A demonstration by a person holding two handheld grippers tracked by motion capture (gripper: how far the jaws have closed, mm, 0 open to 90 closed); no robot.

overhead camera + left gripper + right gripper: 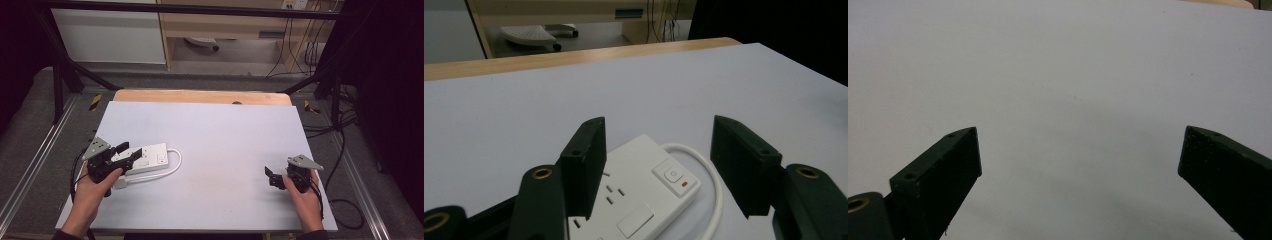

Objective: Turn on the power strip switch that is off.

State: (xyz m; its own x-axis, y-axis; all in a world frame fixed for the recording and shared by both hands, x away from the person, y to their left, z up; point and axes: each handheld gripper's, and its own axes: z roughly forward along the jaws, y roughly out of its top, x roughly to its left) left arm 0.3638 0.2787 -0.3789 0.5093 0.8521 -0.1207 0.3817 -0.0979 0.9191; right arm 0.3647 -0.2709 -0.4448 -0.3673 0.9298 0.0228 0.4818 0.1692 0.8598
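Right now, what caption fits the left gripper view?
Open left hand-held gripper poised over a white power strip on the table.

A pale grey worktop (220,150) is being carried on a wooden board (200,96), framed by black metal bars (200,9). Behind it, a wooden cabinet (225,25) and hanging cables (310,45) are being dimly lit above grey carpet (30,125).

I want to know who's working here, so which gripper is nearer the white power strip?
Left. The left gripper hangs right over the power strip, jaws open; the right gripper is far across the table.
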